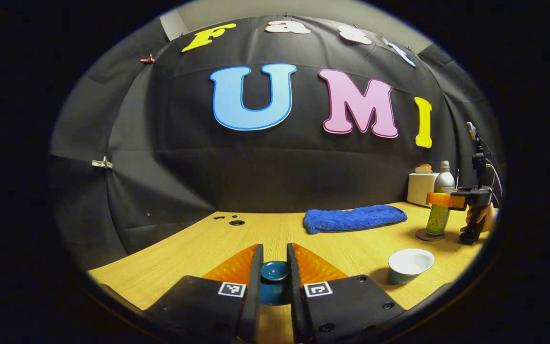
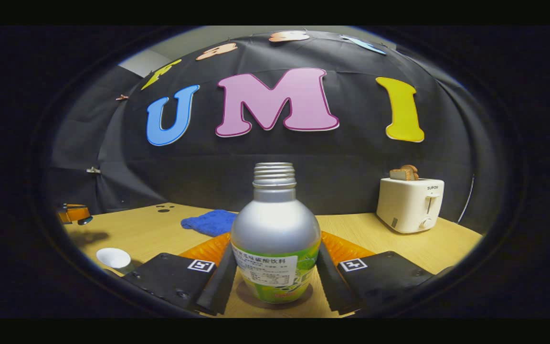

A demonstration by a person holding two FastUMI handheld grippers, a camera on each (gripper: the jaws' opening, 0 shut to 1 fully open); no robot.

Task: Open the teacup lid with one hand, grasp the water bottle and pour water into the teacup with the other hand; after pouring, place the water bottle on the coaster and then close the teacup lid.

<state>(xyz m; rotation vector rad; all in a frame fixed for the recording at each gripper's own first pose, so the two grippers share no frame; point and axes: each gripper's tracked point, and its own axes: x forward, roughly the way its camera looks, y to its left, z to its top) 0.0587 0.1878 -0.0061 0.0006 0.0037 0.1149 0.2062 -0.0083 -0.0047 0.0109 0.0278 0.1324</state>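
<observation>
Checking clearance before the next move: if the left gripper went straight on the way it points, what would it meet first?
The way looks free across the table until the booth wall; the left gripper already holds the teacup lid. Depth is uncertain.

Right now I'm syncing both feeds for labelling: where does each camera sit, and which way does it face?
Left gripper view: rides the left gripper, low over the table, facing the back wall; its fingers clamp the teacup lid.
Right gripper view: rides the right gripper, facing the wall; its fingers flank the water bottle.
Shared: teacup, blue towel, toaster, bottle; the left view also catches the right gripper and a hand.
</observation>
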